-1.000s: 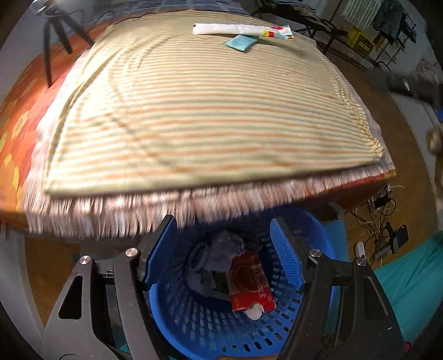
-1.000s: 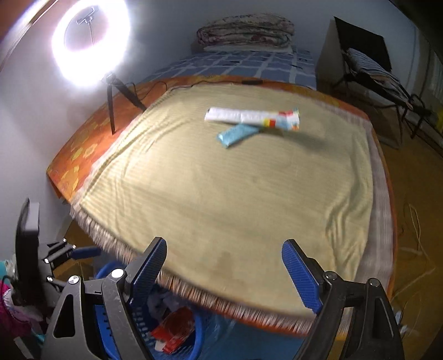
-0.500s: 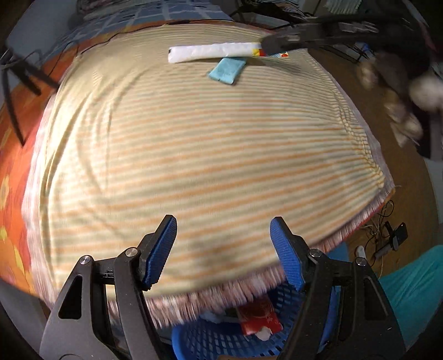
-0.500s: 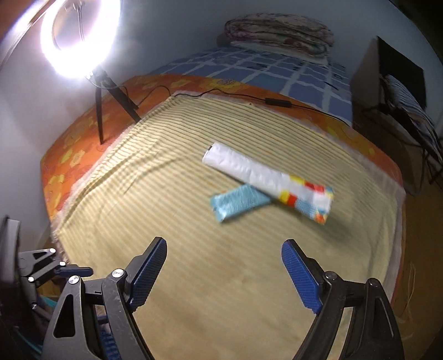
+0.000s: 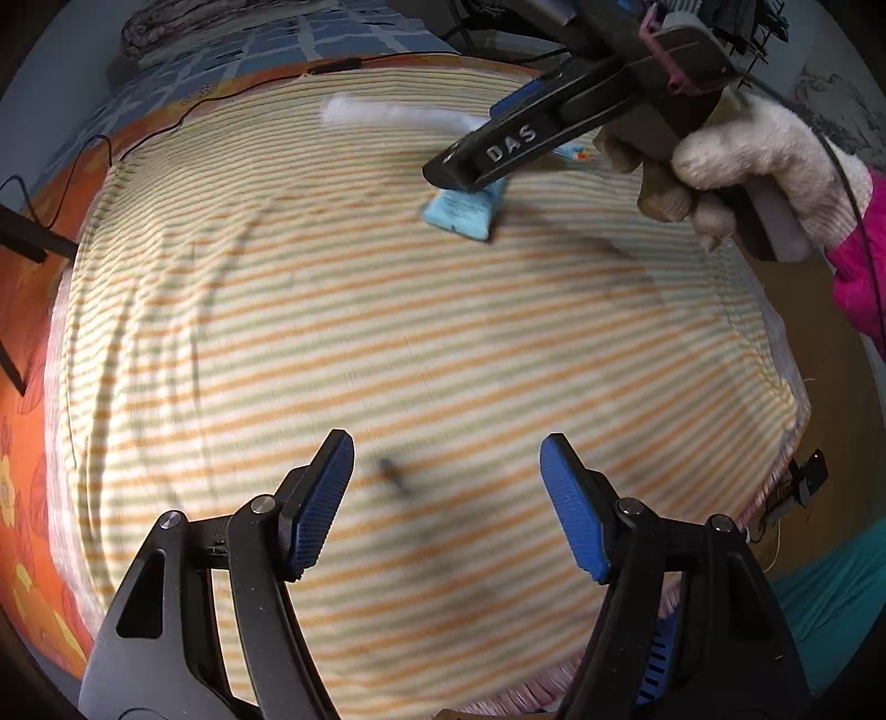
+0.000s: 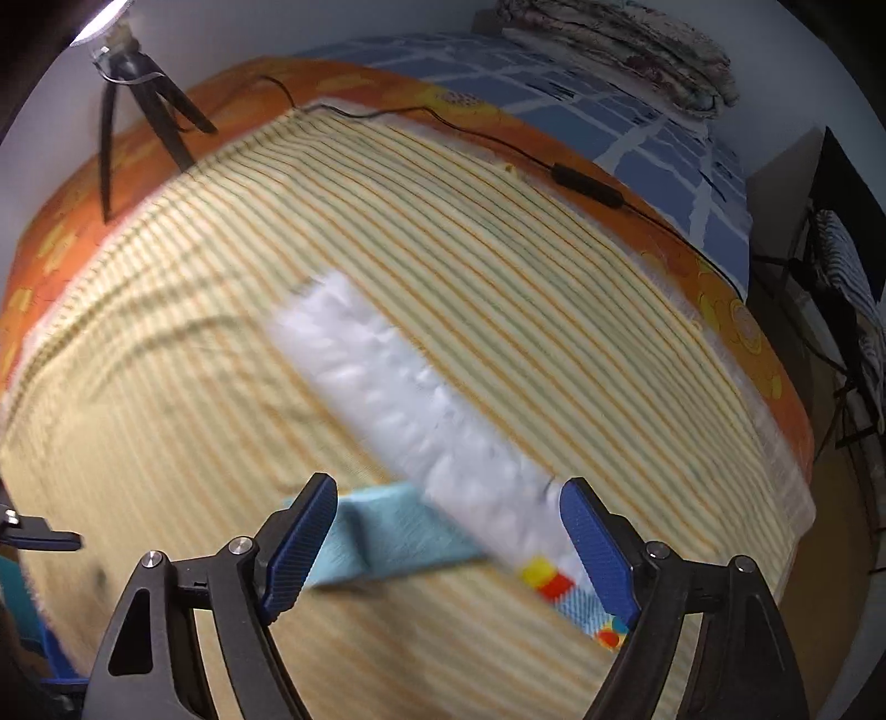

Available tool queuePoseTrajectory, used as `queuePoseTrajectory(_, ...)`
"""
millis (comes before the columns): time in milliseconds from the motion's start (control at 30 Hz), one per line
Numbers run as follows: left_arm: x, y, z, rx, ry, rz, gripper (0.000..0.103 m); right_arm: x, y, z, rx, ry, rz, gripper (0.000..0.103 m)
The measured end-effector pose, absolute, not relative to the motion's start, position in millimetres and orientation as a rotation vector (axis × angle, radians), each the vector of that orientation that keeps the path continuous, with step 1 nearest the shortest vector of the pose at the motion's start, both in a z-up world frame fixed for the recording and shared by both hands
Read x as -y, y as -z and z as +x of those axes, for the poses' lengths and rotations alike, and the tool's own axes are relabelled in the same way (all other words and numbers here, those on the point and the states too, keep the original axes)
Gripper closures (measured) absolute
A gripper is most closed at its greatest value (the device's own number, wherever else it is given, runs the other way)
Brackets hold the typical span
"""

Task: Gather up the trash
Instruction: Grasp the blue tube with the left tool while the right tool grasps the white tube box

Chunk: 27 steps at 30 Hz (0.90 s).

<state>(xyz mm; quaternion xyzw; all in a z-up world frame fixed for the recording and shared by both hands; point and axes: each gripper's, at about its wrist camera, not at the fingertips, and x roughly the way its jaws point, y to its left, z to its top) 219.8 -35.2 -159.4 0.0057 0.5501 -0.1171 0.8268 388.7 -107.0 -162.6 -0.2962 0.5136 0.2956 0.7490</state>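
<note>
Lettering "DAS" marks right gripper (image 5: 470, 166) (fingers apart).

- A bed fills both views, spread with a cream, orange and green striped cloth (image 5: 387, 332).
- An orange flowered sheet (image 6: 736, 310) shows under the cloth at its 12 and 9 o'clock edges.
- Further toward 12 o'clock lies a blue checked cover (image 6: 609, 111), with folded quilts (image 6: 620, 50) stacked on it.
- A black cable (image 6: 581, 177) with an inline switch runs along the orange border.
- A bright lamp on a black tripod (image 6: 138, 99) stands at 10 o'clock against a pale wall (image 6: 50, 138).
- A dark chair (image 6: 847, 232) stands at 3 o'clock on a brown floor (image 6: 830, 554).
</note>
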Motion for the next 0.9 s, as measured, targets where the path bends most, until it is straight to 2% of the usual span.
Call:
queuePoseTrajectory(67, 36, 160, 229, -1.163, 0.248, 0.020, 0.031, 108, 167, 399, -1.136, -0.630, -0.624, 0.029)
queuePoseTrajectory(133, 37, 160, 239, -1.159, 0.261, 0.015, 0.031, 112, 171, 412, -1.164, -0.620, -0.562, 0.043)
queuePoseTrajectory(167, 37, 159, 243, -1.157, 0.263, 0.015, 0.031, 118, 170, 418, -1.180, -0.624, -0.500, 0.045)
queuePoseTrajectory(233, 38, 157, 251, -1.148, 0.270, 0.028, 0.031, 126, 169, 426, -1.189, -0.612, -0.434, 0.063)
queuePoseTrajectory(400, 48, 147, 281, -1.101, 0.285, 0.075, 0.031, 158, 158, 439, -1.168, -0.570, -0.291, 0.076)
queuePoseTrajectory(533, 61, 145, 308, -1.084, 0.306, 0.113, 0.031, 181, 152, 444, -1.167, -0.546, -0.193, 0.084)
queuePoseTrajectory(900, 88, 170, 376, -1.121, 0.309, 0.211, 0.033, 195, 164, 461, -1.214, -0.551, -0.123, 0.081)
